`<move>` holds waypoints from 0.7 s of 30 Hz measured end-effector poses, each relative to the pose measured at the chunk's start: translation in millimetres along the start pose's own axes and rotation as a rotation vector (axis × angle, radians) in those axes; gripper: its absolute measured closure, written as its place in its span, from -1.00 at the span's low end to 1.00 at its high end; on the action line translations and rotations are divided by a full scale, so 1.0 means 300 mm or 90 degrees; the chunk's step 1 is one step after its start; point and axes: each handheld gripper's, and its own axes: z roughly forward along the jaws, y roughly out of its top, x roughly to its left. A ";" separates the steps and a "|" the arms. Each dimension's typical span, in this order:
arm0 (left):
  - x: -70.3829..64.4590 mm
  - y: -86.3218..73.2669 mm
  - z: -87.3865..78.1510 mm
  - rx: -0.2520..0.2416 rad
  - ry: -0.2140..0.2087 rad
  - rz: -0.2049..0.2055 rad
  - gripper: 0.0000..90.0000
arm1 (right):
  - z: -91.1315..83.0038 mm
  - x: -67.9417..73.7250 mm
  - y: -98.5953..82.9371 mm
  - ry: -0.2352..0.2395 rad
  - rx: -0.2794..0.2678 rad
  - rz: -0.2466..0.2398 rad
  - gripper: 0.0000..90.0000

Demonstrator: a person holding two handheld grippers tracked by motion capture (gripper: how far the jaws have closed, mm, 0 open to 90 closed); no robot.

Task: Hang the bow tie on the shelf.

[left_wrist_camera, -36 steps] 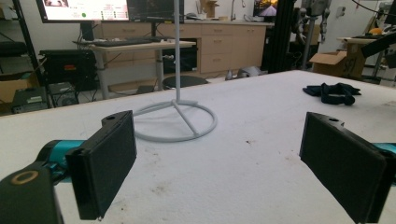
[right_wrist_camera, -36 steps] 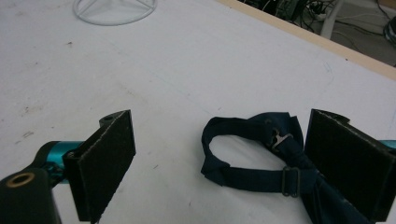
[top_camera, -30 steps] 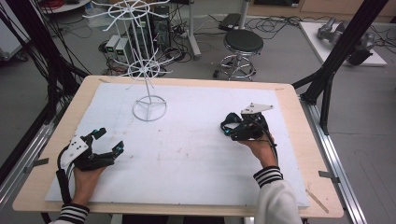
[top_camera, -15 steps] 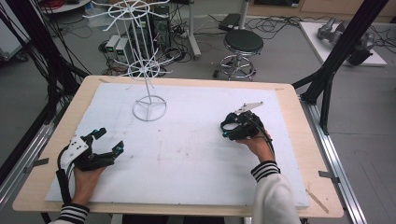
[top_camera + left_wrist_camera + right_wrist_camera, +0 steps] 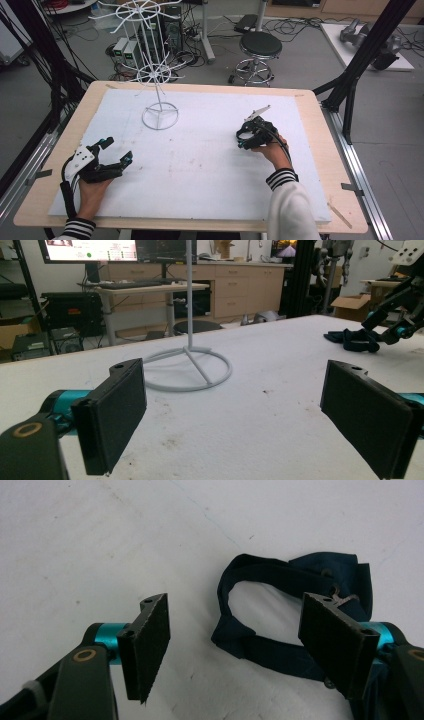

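Observation:
A dark blue fabric strap, looped like a band with a small metal clasp, lies flat on the white foam board. My right gripper is open and tilted down over it, one pad on bare board and the other pad over the strap's thicker end. In the high view my right gripper is right of centre. My left gripper rests open at the near left, nothing between its pads. From there the strap shows far right. A white wire stand rises at the back left.
The stand's ring base lies ahead of the left gripper. The wooden table edge frames the board. Black frame posts stand at both sides. A stool and cables sit on the floor behind.
My right gripper has shifted slightly left and tipped down over the strap. The left gripper has stayed where it was.

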 end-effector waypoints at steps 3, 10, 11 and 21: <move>0.000 0.000 0.000 -0.001 -0.001 -0.001 -0.74 | 0.008 -0.001 0.015 0.003 0.010 -0.005 -0.25; 0.000 0.000 0.001 -0.001 0.000 -0.003 -0.74 | 0.017 -0.010 0.016 0.001 0.033 -0.018 -0.05; 0.000 0.000 0.001 -0.001 0.000 -0.003 -0.74 | 0.017 -0.010 0.016 0.001 0.033 -0.018 -0.05; 0.000 0.000 0.000 0.000 -0.001 -0.001 -0.74 | 0.040 0.002 0.020 -0.014 0.074 -0.050 0.26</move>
